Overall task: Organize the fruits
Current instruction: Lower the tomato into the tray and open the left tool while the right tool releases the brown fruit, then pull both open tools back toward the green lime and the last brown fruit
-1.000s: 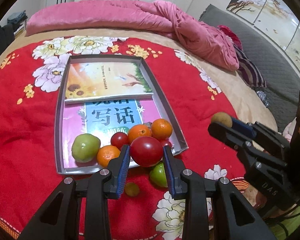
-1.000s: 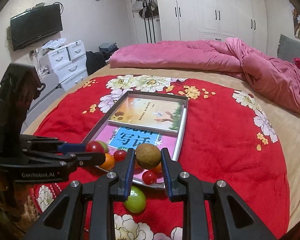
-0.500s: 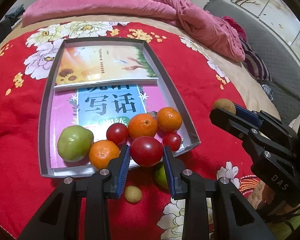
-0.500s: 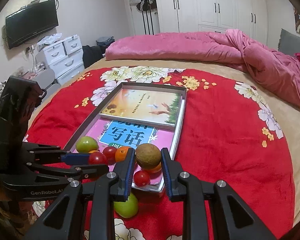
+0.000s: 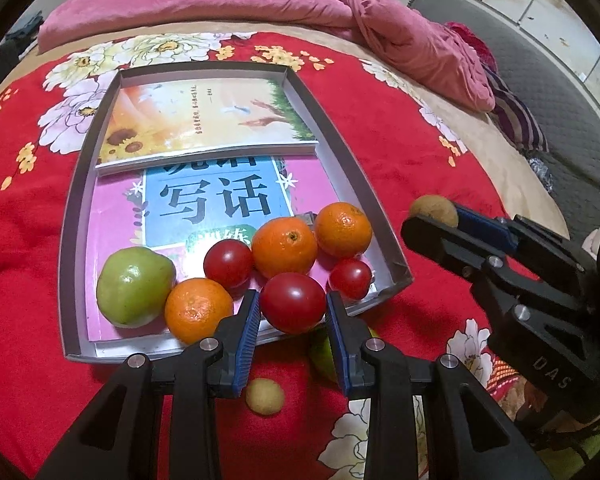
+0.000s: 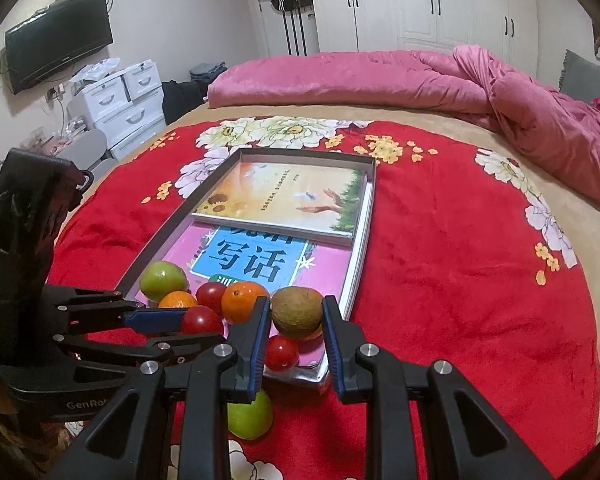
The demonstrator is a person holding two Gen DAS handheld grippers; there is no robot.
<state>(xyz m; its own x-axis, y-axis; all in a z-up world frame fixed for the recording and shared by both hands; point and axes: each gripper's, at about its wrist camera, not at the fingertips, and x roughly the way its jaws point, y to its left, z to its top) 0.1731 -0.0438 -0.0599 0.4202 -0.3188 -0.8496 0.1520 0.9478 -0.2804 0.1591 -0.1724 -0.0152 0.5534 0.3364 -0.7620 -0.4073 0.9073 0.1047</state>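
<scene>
My left gripper is shut on a red tomato above the near edge of a grey tray. My right gripper is shut on a brown kiwi over the tray's near right corner; it also shows in the left wrist view. In the tray lie a green apple, three oranges and two small tomatoes. A green fruit and a small yellowish fruit lie on the red blanket in front of the tray.
Two books fill the tray's floor. The red flowered blanket covers the bed. A pink duvet lies at the far side. White drawers and a TV stand at the left.
Both grippers have moved forward toward the tray, each still holding its fruit. The tray and its fruits look closer and larger now.
</scene>
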